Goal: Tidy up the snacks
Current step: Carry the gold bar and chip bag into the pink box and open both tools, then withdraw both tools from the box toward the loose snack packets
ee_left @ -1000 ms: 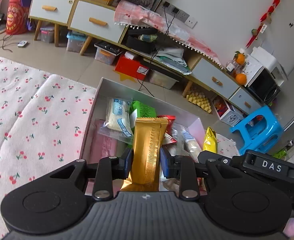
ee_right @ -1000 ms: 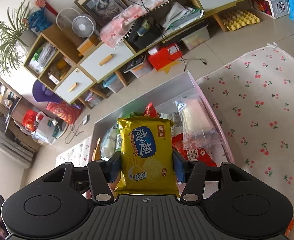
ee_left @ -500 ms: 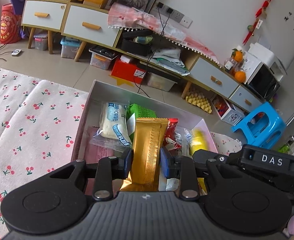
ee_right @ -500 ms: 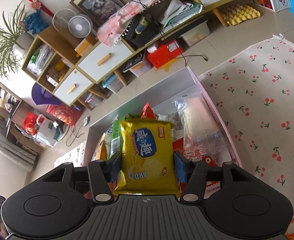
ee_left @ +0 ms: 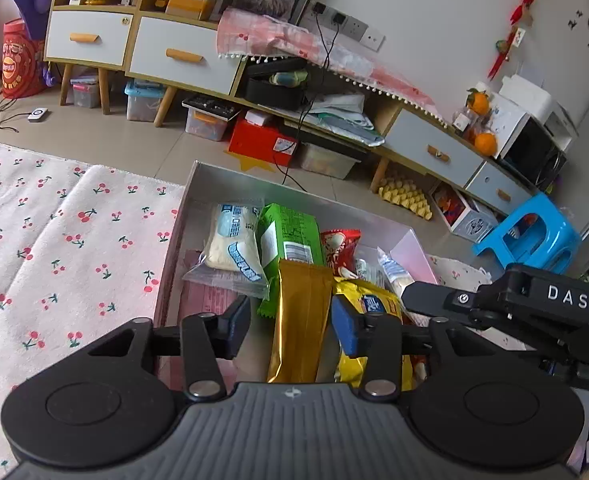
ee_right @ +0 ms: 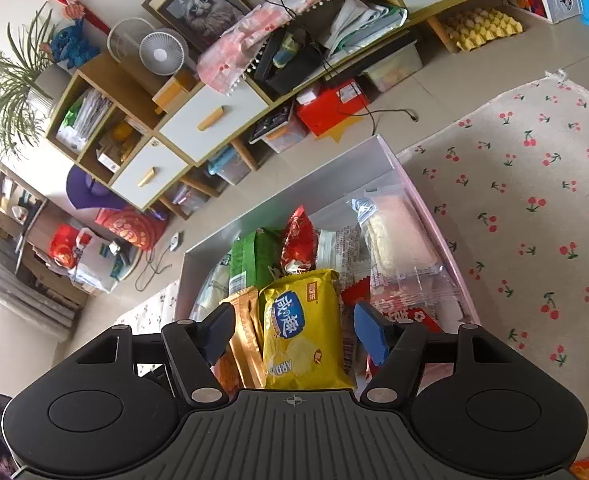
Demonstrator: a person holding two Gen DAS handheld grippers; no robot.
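A pink-walled box (ee_left: 214, 184) on the cherry-print cloth holds several snack packets. In the left wrist view a gold packet (ee_left: 300, 320) stands among them between the pads of my left gripper (ee_left: 290, 328). Its jaws are opening and the left pad stands clear of the packet. In the right wrist view a yellow crisp packet (ee_right: 302, 328) lies in the box (ee_right: 294, 184) beside the gold packet (ee_right: 246, 336). My right gripper (ee_right: 294, 334) straddles it, jaws opening, with a gap on both sides. A green packet (ee_left: 290, 232) and a red one (ee_left: 340, 248) lie behind.
The cherry-print cloth (ee_left: 74, 240) spreads out on both sides of the box. A clear pack of crackers (ee_right: 398, 236) leans on the box's right wall. Beyond are a low cabinet with drawers (ee_left: 182, 56), a red carton (ee_left: 262, 140) and a blue stool (ee_left: 534, 236).
Both grippers were shut on their packets and now their pads stand apart from them. The gold and yellow packets have sunk lower into the box, side by side.
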